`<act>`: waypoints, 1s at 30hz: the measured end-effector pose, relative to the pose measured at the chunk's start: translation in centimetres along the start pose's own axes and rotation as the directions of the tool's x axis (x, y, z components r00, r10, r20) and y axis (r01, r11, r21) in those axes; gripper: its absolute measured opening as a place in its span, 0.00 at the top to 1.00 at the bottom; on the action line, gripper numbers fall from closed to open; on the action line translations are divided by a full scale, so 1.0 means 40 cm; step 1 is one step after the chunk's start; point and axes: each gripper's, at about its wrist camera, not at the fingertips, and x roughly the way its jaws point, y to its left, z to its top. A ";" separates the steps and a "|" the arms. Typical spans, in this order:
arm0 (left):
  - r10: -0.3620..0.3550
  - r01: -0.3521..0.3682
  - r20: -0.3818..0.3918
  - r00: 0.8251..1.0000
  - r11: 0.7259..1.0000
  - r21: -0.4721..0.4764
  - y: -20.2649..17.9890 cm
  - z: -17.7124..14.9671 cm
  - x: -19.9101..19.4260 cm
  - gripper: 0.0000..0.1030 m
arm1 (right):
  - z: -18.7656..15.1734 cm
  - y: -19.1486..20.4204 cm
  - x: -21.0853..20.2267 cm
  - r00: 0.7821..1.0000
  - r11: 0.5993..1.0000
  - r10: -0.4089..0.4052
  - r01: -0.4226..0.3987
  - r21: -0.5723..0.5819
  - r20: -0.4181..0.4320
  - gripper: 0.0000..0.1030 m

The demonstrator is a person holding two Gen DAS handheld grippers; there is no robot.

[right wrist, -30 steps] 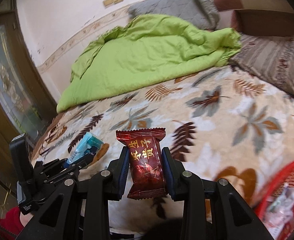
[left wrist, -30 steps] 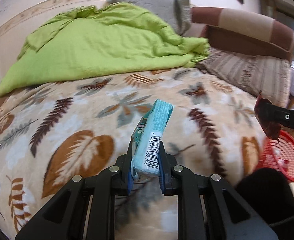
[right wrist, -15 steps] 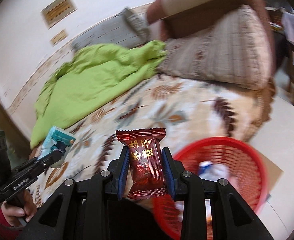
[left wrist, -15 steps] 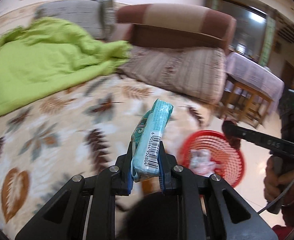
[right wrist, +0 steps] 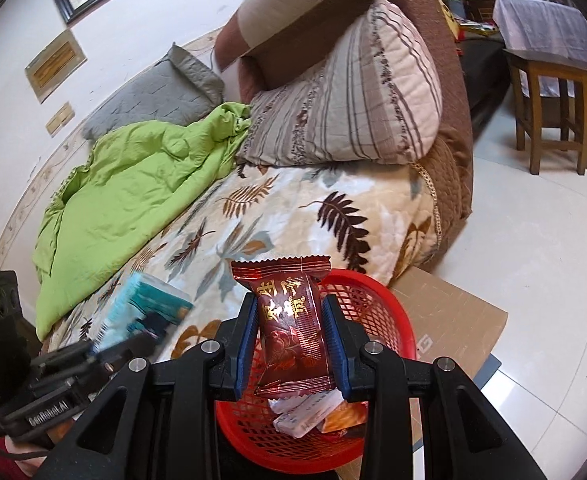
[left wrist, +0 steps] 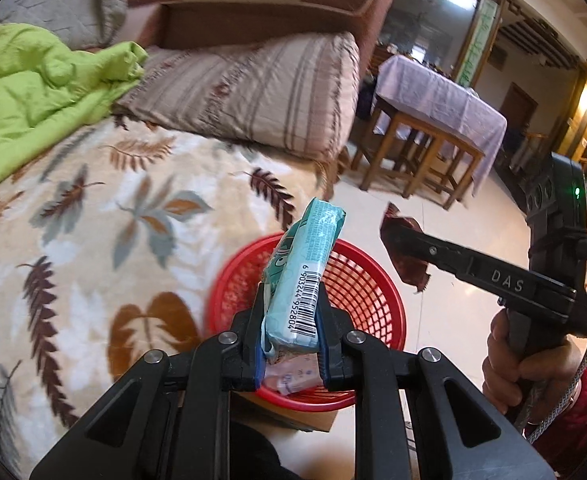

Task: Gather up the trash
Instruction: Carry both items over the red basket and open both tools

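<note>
**Red mesh basket sitting under two loaded grippers**

Black, blue-padded fingers of the left gripper (left wrist: 289,344) are pinching a pale turquoise plastic packet with a barcode (left wrist: 301,280), which is standing upright between them. Black fingers of the right gripper (right wrist: 291,344) are clamping a dark red foil candy wrapper with gold lettering (right wrist: 291,320), also upright.

Just beyond both sets of fingers, a round red plastic mesh basket (left wrist: 365,280) is resting on a flat brown cardboard sheet (right wrist: 453,320) on the pale tiled floor (right wrist: 533,240), right beside the bed's near edge. Several small white and orange wrappers (right wrist: 313,412) are already lying in its bottom. In the left wrist view, the packet is appearing over the basket's left rim, while the right gripper, gripped by a hand (left wrist: 521,368) in a red sleeve, is reaching in from the right with the wrapper beside the basket's right rim.

Farther left, a cream fleece blanket printed with brown and grey leaves (left wrist: 93,220) is covering the bed. Beyond it, a crumpled lime-green quilt (right wrist: 133,184) is lying at far left, touching a striped beige pillow (right wrist: 353,100) leaning on a brown cushion (left wrist: 273,0). At far right, a wooden table under a lilac cloth (left wrist: 433,100) is standing on the floor.
</note>
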 end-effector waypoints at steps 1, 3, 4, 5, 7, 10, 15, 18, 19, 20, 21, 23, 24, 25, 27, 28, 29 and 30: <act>-0.001 0.001 -0.008 1.000 1.000 0.006 -0.007 -0.001 0.010 0.82 | 0.000 -0.006 0.001 1.000 1.000 -0.001 0.001 0.006 0.001 0.66; -0.009 0.009 -0.020 1.000 1.000 0.007 -0.015 0.001 0.027 0.82 | -0.003 -0.017 0.004 1.000 1.000 -0.002 0.002 0.015 -0.002 0.66; -0.013 0.013 -0.026 1.000 1.000 0.006 -0.021 0.004 0.037 0.82 | -0.004 -0.021 0.008 1.000 1.000 -0.003 0.003 0.018 -0.005 0.66; -0.021 0.021 -0.036 0.999 1.000 0.003 -0.023 0.004 0.047 0.82 | -0.006 -0.024 0.011 1.000 1.000 -0.004 0.004 0.022 -0.007 0.65; -0.032 0.032 -0.053 0.998 0.999 -0.003 -0.025 0.006 0.065 0.82 | -0.007 -0.034 0.018 1.000 1.000 -0.011 0.011 0.027 -0.009 0.65; -0.034 0.034 -0.068 0.997 0.999 -0.008 -0.024 0.005 0.086 0.82 | -0.008 -0.044 0.026 1.000 0.999 -0.020 0.020 0.037 -0.016 0.64; -0.032 0.031 -0.071 0.997 0.999 -0.015 -0.021 0.006 0.104 0.82 | -0.010 -0.053 0.036 0.999 0.999 -0.027 0.028 0.046 -0.023 0.64; -0.033 0.032 -0.070 0.997 0.999 -0.017 -0.016 0.007 0.107 0.82 | -0.009 -0.054 0.039 0.999 0.998 -0.032 0.033 0.050 -0.026 0.64; -0.032 0.031 -0.071 0.997 0.999 -0.016 -0.016 0.007 0.109 0.82 | -0.009 -0.054 0.040 0.999 0.998 -0.034 0.035 0.050 -0.026 0.64; -0.033 0.032 -0.072 0.997 0.999 -0.016 -0.016 0.007 0.107 0.82 | -0.009 -0.054 0.041 0.999 0.998 -0.035 0.037 0.050 -0.027 0.64; -0.032 0.031 -0.073 0.997 0.999 -0.015 -0.015 0.006 0.109 0.82 | -0.009 -0.054 0.043 0.999 0.998 -0.037 0.039 0.051 -0.030 0.64; -0.032 0.031 -0.072 0.997 0.999 -0.011 -0.017 0.006 0.111 0.82 | -0.010 -0.056 0.048 0.998 0.998 -0.042 0.044 0.054 -0.037 0.64; -0.029 0.028 -0.073 0.997 1.000 -0.006 -0.018 0.005 0.113 0.82 | -0.011 -0.056 0.050 0.998 0.997 -0.046 0.049 0.053 -0.043 0.64; -0.023 0.023 -0.074 0.997 1.000 0.002 -0.020 0.002 0.117 0.82 | -0.012 -0.056 0.052 0.998 0.997 -0.049 0.052 0.052 -0.047 0.61; -0.007 0.008 -0.071 0.997 1.000 0.007 -0.022 -0.001 0.119 0.79 | -0.013 -0.059 0.052 0.997 0.996 -0.060 0.062 0.057 -0.046 0.50; -0.006 0.007 -0.072 0.997 1.000 0.009 -0.023 -0.002 0.120 0.76 | -0.013 -0.059 0.051 0.997 0.996 -0.063 0.065 0.055 -0.044 0.49; -0.002 0.003 -0.071 0.997 1.000 0.009 -0.021 -0.003 0.119 0.73 | -0.012 -0.057 0.049 0.997 0.996 -0.067 0.069 0.051 -0.042 0.49; 0.000 0.000 -0.065 0.998 1.000 0.006 -0.021 -0.003 0.118 0.65 | -0.011 -0.055 0.046 0.997 0.996 -0.072 0.073 0.047 -0.039 0.49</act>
